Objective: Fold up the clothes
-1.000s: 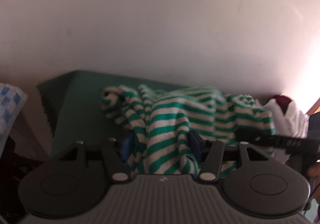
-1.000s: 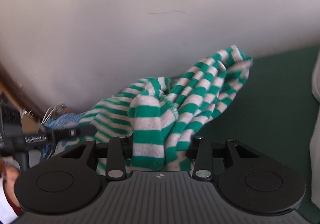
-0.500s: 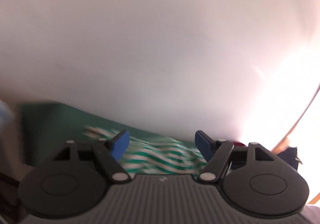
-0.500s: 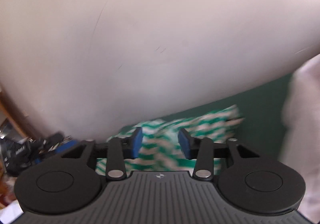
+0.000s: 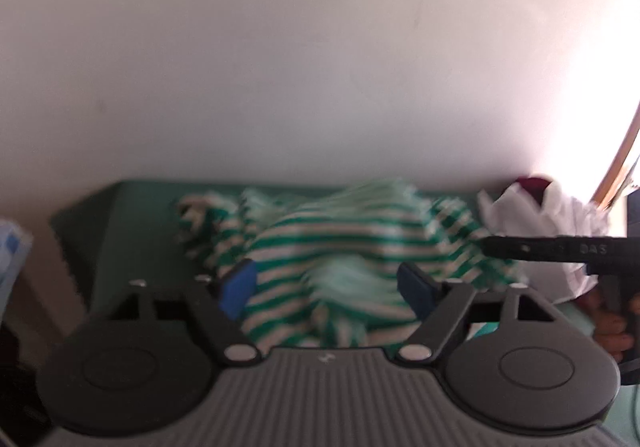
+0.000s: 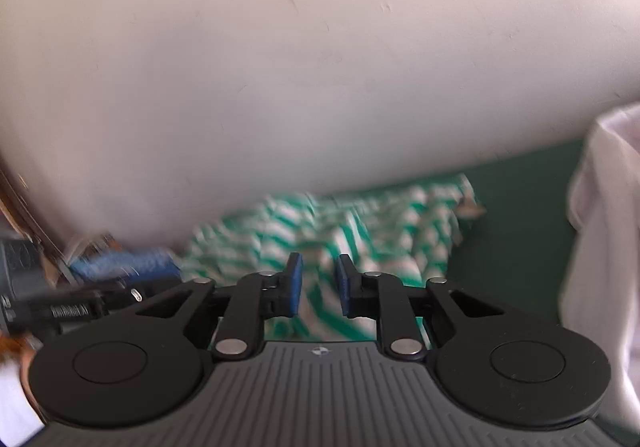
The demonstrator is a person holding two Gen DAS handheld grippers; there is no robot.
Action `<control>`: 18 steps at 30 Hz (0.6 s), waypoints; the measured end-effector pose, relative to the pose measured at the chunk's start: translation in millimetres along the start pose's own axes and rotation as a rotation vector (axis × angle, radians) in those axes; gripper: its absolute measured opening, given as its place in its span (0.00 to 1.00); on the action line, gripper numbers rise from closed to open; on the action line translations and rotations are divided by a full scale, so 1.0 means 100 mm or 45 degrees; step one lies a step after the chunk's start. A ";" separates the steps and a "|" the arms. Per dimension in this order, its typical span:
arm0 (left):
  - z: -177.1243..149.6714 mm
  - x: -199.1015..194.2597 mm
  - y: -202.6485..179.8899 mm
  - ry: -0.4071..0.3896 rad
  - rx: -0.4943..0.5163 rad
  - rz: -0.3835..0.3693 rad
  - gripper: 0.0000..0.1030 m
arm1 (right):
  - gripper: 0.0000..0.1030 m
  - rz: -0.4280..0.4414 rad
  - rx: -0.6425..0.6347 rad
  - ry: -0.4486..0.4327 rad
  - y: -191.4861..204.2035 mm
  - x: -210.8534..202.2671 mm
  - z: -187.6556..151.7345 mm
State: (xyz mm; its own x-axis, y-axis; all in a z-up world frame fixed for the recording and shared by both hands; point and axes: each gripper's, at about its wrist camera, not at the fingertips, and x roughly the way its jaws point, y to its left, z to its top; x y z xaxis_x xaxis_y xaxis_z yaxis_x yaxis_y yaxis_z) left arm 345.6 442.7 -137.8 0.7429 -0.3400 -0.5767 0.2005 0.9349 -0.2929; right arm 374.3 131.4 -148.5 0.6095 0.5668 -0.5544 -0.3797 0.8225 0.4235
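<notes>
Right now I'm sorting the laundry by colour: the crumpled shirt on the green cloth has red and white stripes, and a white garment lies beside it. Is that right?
Not quite. The crumpled shirt has green and white stripes, not red, as the left wrist view shows. The rest holds: it lies on the green cloth, with a white garment beside it.

I see my right gripper (image 6: pixel 318 283) with jaws closing, a narrow gap left | green-and-white striped garment (image 6: pixel 360 219) crumpled on the green surface (image 6: pixel 520 207), blurred, seemingly showing between the pads, no grip | white cloth (image 6: pixel 600 247) at right edge | left gripper (image 6: pixel 72 309) low left, beside something blue (image 6: pixel 124 267)
</notes>
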 end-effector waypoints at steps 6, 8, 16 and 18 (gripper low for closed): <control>-0.04 -0.44 -0.26 -0.121 0.044 0.076 0.69 | 0.25 0.060 0.172 -0.104 -0.05 -0.43 -0.10; -0.17 -0.86 -0.46 -0.243 0.050 0.107 0.86 | 0.44 0.135 0.226 -0.155 -0.01 -0.86 -0.24; -1.25 -2.07 -1.57 -0.281 0.128 0.234 0.99 | 0.50 -0.269 0.186 -0.022 0.25 -2.22 -1.65; -1.47 -2.10 -1.79 -0.149 0.104 0.224 0.99 | 0.54 -0.347 0.166 0.025 0.33 -2.36 -1.96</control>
State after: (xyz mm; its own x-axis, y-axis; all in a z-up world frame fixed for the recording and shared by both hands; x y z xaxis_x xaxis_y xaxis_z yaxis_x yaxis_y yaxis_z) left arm 60.1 331.9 -76.6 0.8389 -0.1613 -0.5198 0.1090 0.9855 -0.1299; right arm 80.9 34.4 -144.0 0.6628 0.3280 -0.6732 -0.1108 0.9321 0.3449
